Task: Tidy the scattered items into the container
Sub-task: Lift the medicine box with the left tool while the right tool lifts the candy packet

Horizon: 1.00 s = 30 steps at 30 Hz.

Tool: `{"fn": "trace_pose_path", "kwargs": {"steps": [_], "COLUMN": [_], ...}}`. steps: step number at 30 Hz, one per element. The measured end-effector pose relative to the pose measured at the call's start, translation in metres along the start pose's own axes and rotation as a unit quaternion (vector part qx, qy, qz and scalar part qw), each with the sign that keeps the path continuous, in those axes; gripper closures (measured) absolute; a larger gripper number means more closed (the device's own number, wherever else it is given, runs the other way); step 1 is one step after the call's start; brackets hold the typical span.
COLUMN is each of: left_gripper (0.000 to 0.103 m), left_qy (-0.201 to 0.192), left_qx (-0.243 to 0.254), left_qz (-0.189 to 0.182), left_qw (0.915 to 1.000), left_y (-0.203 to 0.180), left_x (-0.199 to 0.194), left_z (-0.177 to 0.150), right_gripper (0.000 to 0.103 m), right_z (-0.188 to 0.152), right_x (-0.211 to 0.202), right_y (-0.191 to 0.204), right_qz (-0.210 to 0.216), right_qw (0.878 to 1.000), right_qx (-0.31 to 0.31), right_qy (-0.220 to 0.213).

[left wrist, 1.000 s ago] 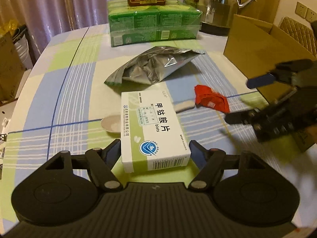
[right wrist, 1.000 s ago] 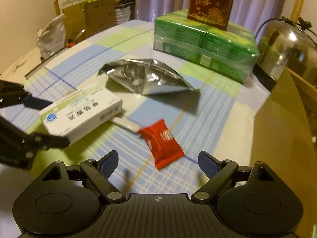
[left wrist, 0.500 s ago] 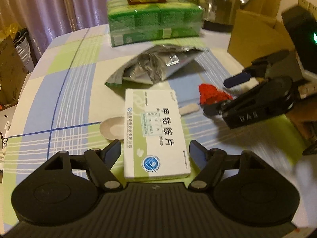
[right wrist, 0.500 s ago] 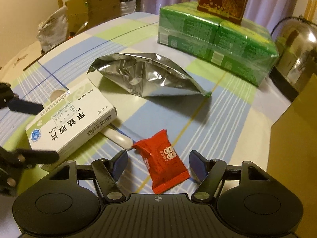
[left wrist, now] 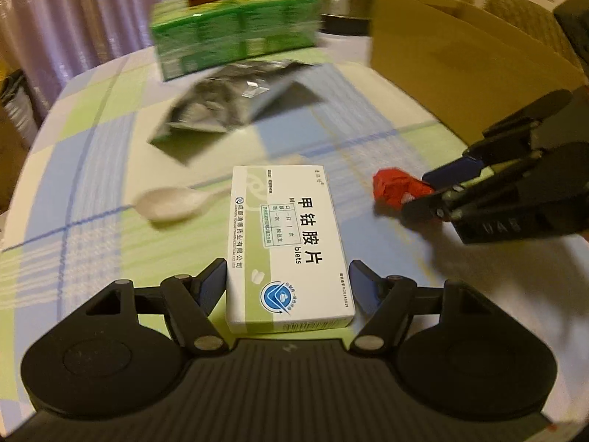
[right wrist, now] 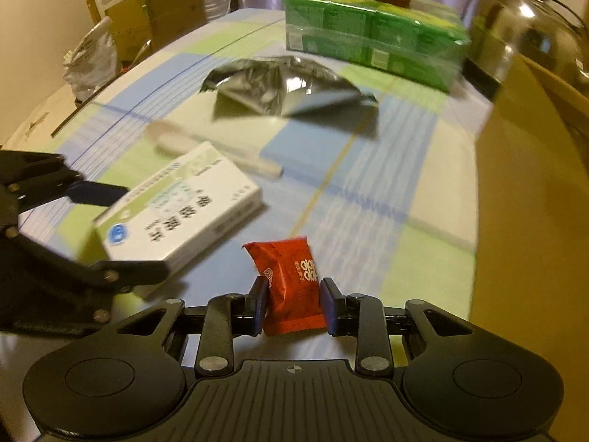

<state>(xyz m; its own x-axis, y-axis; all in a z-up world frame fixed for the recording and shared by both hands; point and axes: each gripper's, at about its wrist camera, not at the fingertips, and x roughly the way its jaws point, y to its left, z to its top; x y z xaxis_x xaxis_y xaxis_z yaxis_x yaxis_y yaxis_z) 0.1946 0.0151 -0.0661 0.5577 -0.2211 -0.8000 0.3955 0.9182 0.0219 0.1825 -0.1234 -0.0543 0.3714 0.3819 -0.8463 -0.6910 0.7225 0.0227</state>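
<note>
Two grippers work low over a round table covered in a blue, green and white checked cloth [left wrist: 92, 154]; the left gripper [left wrist: 287, 280], at the bottom centre of its own view, has its fingers spread either side of a white and green cardboard medicine box [left wrist: 289, 243] printed with black characters, the left pad touching or nearly touching the box's side, the right pad beside it, though whether it touches I cannot tell; the right gripper [right wrist: 294, 305], low in its view, has its fingers pressed in on a red foil snack packet [right wrist: 291, 287], which stands between the pads; a white plastic spoon [left wrist: 169, 204] lies just left of the box, its handle running behind it; a crumpled silver foil bag [left wrist: 235, 107] sits above centre, near a shrink-wrapped block of green packs [left wrist: 235, 40] at the top; a brown cardboard box [left wrist: 456, 62], the container, fills the upper right of the left view; a steel kettle [right wrist: 522, 44] shows at the upper right of the right view
</note>
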Motion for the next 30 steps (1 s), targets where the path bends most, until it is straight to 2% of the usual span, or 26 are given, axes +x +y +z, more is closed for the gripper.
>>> {"fn": "trace_pose_path", "kwargs": {"steps": [6,9,10,11,13,16,22,30], "left_gripper": [0.035,0.034,0.034,0.035,0.035,0.035,0.035,0.035], "left_qy": [-0.001,-0.003,-0.007,-0.012,-0.025,-0.037,-0.033,-0.03], "left_qx": [0.009,0.013,0.013,0.012,0.007,0.003,0.015,-0.022], "left_qz": [-0.052,-0.048,-0.044,-0.041,-0.034,-0.026,-0.011,0.003], "left_qw": [0.9986,0.9988,0.9989,0.999,0.9991,0.999,0.9993,0.9993], "left_y": [-0.033,-0.042,-0.043,-0.044,-0.045,-0.046,-0.045,-0.022], "left_x": [-0.027,-0.03,-0.031,-0.032,-0.034,-0.03,-0.018,-0.016], "left_z": [-0.031,-0.042,-0.044,-0.045,-0.044,-0.04,-0.032,-0.029], "right_gripper": [0.075,0.073,0.068,0.058,0.049,0.048,0.044,0.041], "right_z": [-0.063,-0.081,-0.085,-0.087,-0.088,-0.087,-0.072,-0.047], "right_x": [-0.043,-0.059,-0.062,-0.064,-0.066,-0.066,-0.05,-0.015], "right_y": [0.012,0.011,0.01,0.009,0.007,0.006,0.005,-0.001], "right_qz": [0.008,0.001,-0.004,-0.006,-0.012,-0.01,0.0,0.002], "right_qw": [1.0,0.999,0.999,0.999,0.998,0.998,0.998,0.998], "right_qx": [0.024,0.036,0.041,0.046,0.05,0.048,0.026,-0.002], "right_qy": [0.007,-0.012,-0.018,-0.024,-0.034,-0.042,-0.06,-0.062]}}
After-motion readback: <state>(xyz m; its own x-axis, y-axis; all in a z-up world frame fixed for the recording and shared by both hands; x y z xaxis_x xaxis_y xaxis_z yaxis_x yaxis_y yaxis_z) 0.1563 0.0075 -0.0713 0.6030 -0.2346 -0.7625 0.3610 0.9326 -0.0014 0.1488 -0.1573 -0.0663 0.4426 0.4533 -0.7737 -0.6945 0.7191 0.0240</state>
